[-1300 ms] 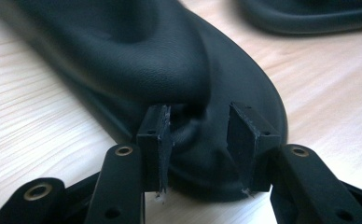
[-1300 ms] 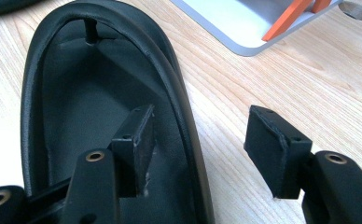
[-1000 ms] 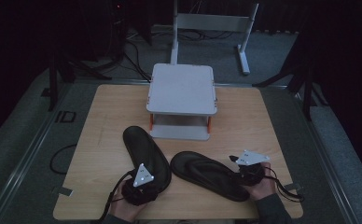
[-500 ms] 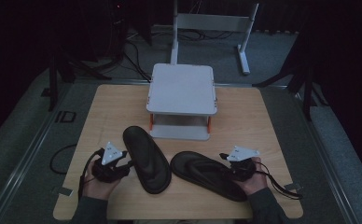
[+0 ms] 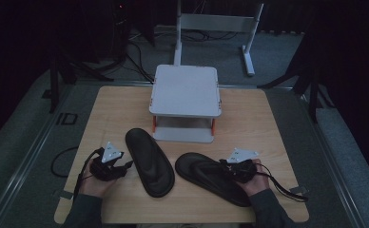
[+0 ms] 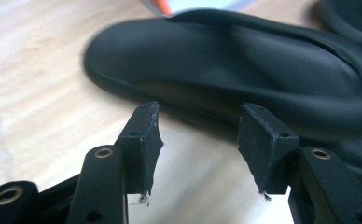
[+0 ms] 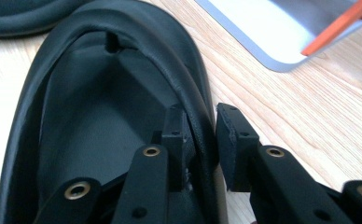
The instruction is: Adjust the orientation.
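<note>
Two black sandals lie on the wooden table (image 5: 268, 123). The left sandal (image 5: 149, 161) lies smooth side up; its edge (image 6: 244, 65) is just beyond my left gripper (image 5: 127, 166). That gripper (image 6: 200, 135) is open, its jaws have just been opening, and between them there is bare table. The right sandal (image 5: 211, 176) lies strap side up. My right gripper (image 5: 224, 167) sits at its right edge. Its jaws (image 7: 201, 120) have just been closing and now pinch the side strap (image 7: 193, 79), one pad inside the sandal and one outside.
A small grey stand (image 5: 185, 90) with orange legs stands at the back middle of the table, close behind both sandals. Cables (image 5: 61, 164) lie on the floor to the left. A white metal frame (image 5: 216, 21) stands beyond the table.
My left gripper has moved left, off the left sandal's heel, to the bare table beside it. My right gripper has edged onto the right sandal and closed on its strap.
</note>
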A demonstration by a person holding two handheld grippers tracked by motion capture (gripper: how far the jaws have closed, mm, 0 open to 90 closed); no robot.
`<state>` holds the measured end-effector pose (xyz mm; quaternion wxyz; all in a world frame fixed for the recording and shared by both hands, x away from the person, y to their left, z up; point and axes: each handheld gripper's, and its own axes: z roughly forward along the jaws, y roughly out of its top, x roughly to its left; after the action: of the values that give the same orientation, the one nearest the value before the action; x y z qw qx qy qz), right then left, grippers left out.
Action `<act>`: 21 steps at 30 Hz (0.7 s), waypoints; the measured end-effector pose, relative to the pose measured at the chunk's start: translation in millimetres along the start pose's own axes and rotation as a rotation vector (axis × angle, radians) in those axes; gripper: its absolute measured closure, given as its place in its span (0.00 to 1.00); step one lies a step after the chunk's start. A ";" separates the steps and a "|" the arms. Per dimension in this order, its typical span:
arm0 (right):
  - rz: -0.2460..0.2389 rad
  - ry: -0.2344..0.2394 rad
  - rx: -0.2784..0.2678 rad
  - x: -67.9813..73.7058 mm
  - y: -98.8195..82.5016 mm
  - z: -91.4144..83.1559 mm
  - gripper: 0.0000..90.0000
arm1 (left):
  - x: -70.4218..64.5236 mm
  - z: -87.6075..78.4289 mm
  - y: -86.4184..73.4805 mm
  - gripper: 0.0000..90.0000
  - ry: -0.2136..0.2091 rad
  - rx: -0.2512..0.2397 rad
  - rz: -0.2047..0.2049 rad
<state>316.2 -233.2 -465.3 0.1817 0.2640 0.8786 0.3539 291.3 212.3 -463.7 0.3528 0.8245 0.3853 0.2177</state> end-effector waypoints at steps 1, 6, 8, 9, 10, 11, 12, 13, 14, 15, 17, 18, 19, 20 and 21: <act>-0.001 -0.005 0.001 -0.6 -0.8 -1.0 0.83 | -3.6 -1.3 -3.1 0.54 -0.016 0.001 0.002; 0.015 -0.028 0.007 -4.2 -6.3 -6.8 0.84 | -32.5 -0.7 -15.1 0.62 -0.114 0.022 0.040; 0.031 -0.034 0.004 -6.5 -8.9 -8.9 0.84 | -44.1 3.7 -16.2 0.64 -0.145 0.040 0.061; 0.035 -0.040 0.005 -7.7 -10.1 -9.9 0.84 | -49.7 6.8 -15.7 0.65 -0.166 0.045 0.072; 0.035 -0.040 0.005 -7.7 -10.1 -9.9 0.84 | -49.7 6.8 -15.7 0.66 -0.166 0.045 0.072; 0.041 -0.044 0.006 -8.9 -11.1 -11.1 0.84 | -59.8 11.3 -12.1 0.66 -0.196 0.039 0.083; 0.052 -0.055 0.008 -10.9 -13.0 -13.1 0.85 | -64.5 13.4 -9.0 0.67 -0.203 0.037 0.091; 0.052 -0.055 0.008 -10.9 -13.0 -13.1 0.85 | -64.5 13.4 -9.0 0.67 -0.203 0.037 0.091; 0.058 -0.068 0.010 -13.1 -15.4 -15.4 0.85 | -75.5 20.1 0.0 0.66 -0.216 0.031 0.114; 0.061 -0.072 0.006 -14.3 -16.5 -16.1 0.85 | -80.9 25.1 4.9 0.65 -0.222 0.029 0.120; 0.074 -0.082 0.004 -16.4 -18.4 -17.4 0.85 | -91.7 35.7 15.8 0.66 -0.247 0.026 0.145; 0.082 -0.088 0.007 -17.2 -19.0 -18.2 0.85 | -97.4 41.3 21.2 0.66 -0.254 0.023 0.157; 0.082 -0.094 0.008 -18.3 -19.7 -18.8 0.85 | -102.0 47.2 26.3 0.66 -0.264 0.018 0.164; 0.080 -0.101 0.010 -18.6 -20.0 -19.4 0.85 | -105.5 52.6 31.1 0.65 -0.273 0.013 0.171; 0.077 -0.107 0.012 -18.7 -20.1 -19.8 0.85 | -108.4 57.6 35.3 0.65 -0.281 0.007 0.170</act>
<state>314.4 -266.9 -463.7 0.2129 0.3174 0.8589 0.3408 278.7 87.0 -484.5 0.3806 0.8777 0.2619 0.1277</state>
